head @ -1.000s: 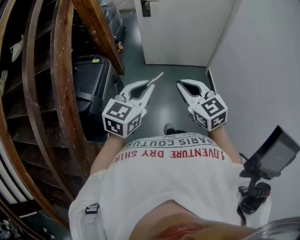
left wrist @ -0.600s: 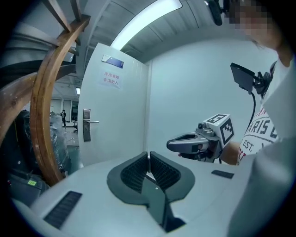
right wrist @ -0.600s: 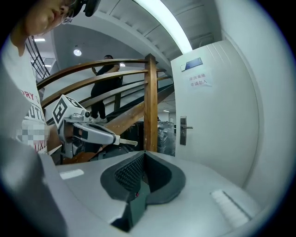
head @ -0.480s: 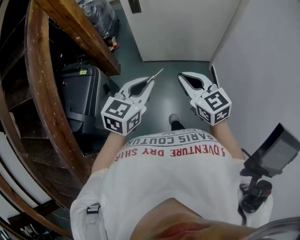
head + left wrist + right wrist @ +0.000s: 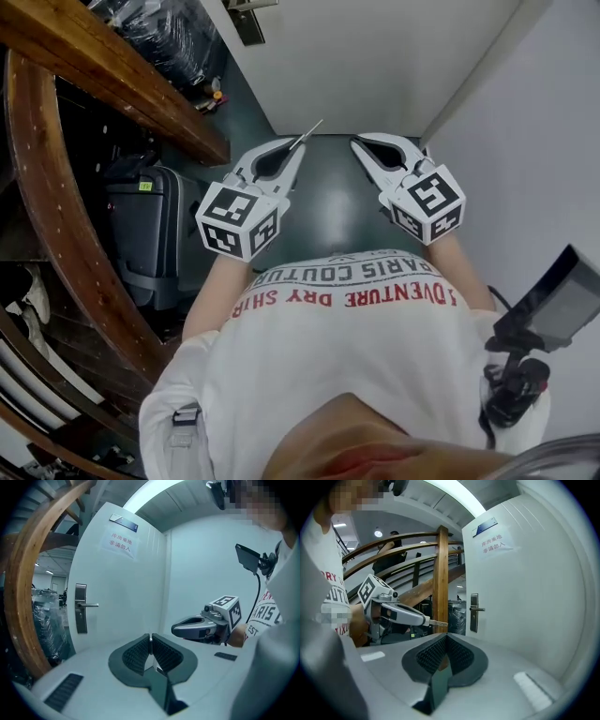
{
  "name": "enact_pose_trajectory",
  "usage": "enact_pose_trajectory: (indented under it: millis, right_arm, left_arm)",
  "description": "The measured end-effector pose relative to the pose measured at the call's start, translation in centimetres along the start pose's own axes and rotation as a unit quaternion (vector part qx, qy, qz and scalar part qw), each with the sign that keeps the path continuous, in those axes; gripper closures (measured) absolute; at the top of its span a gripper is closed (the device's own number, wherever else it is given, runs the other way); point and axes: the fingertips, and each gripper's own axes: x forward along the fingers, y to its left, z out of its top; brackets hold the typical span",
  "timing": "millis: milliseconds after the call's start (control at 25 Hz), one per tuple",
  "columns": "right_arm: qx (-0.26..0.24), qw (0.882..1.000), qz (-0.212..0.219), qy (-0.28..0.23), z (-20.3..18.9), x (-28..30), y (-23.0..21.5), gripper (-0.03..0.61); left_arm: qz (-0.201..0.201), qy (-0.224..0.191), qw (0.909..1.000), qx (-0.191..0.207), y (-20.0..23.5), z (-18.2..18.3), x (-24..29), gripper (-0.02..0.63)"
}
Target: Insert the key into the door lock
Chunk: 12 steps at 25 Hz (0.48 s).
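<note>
My left gripper (image 5: pixel 302 143) is shut on a thin silver key (image 5: pixel 313 130) that sticks out past its tips toward the white door (image 5: pixel 375 56). In the left gripper view the key (image 5: pixel 150 641) shows edge-on between the closed pads of the left gripper (image 5: pixel 150 637). The door's metal lock plate (image 5: pixel 81 614), with a lever handle (image 5: pixel 87 604), lies ahead to the left, well beyond the key. My right gripper (image 5: pixel 356 142) is shut and empty beside the left one. From the right gripper (image 5: pixel 446 635) I see the key (image 5: pixel 437 622) and the lock plate (image 5: pixel 474 612).
A curved wooden stair rail (image 5: pixel 84 56) and a black suitcase (image 5: pixel 150 234) fill the left side. Black wrapped bags (image 5: pixel 159 37) lie near the door's left. A white wall (image 5: pixel 525 141) closes the right. A paper sign (image 5: pixel 119 543) hangs on the door.
The door has come closer and now fills more of the view's top; its lock plate is nearer. Both grippers keep the same pose side by side, key still held.
</note>
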Motion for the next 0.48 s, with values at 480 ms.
enact_pose_trajectory:
  millis: [480]
  right_arm:
    - [-0.045, 0.998, 0.039, -0.003, 1.8, 7.2, -2.5, 0.577]
  left_arm:
    - [0.042, -0.026, 0.9985, -0.024, 7.5, 1.2, 1.5, 0.591]
